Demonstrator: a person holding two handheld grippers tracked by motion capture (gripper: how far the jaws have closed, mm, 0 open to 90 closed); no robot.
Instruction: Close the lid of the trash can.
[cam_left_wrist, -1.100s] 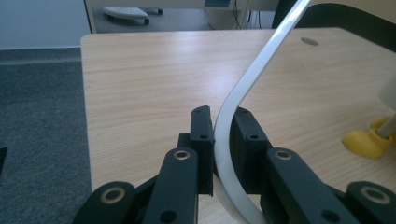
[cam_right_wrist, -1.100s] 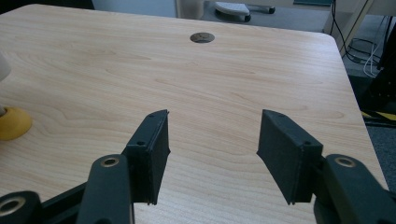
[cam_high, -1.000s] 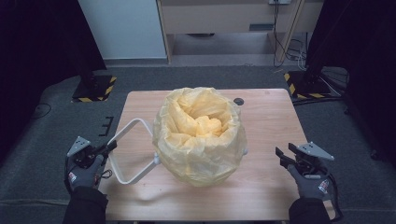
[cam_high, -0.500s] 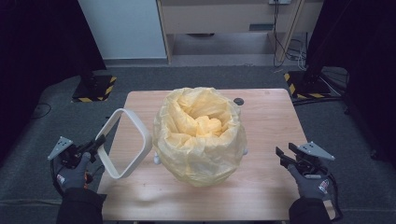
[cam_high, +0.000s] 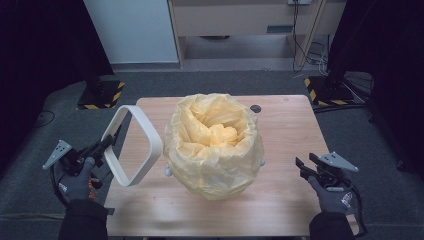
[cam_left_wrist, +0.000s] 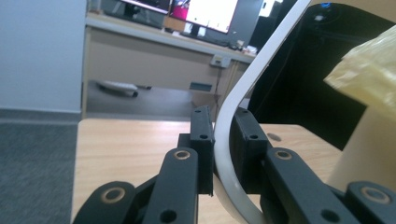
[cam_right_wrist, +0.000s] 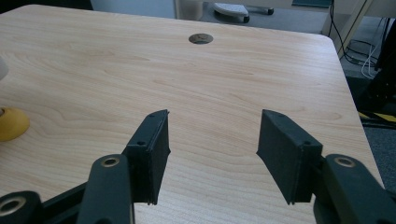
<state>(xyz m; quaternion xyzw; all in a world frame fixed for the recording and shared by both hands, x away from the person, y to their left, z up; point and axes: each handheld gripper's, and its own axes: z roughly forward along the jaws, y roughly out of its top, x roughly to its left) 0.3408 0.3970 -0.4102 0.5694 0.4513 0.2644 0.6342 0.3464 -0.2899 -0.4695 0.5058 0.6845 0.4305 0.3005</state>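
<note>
A: What is the left gripper (cam_high: 102, 146) gripping?

B: Its jaws are clamping the white rounded-square ring (cam_high: 131, 145), which is standing tilted off the wooden table (cam_high: 285, 130), rising just ahead of the jaws. In the left gripper view the ring (cam_left_wrist: 233, 112) is running between both pads.

A: And the bin?

B: The bin lined with a yellow bag (cam_high: 214, 146) is sitting just beyond the ring, well apart from the right gripper (cam_high: 306, 167).

A: Is that one holding anything?

B: No, its jaws are standing apart, holding nothing, over bare tabletop (cam_right_wrist: 233, 84).
</note>
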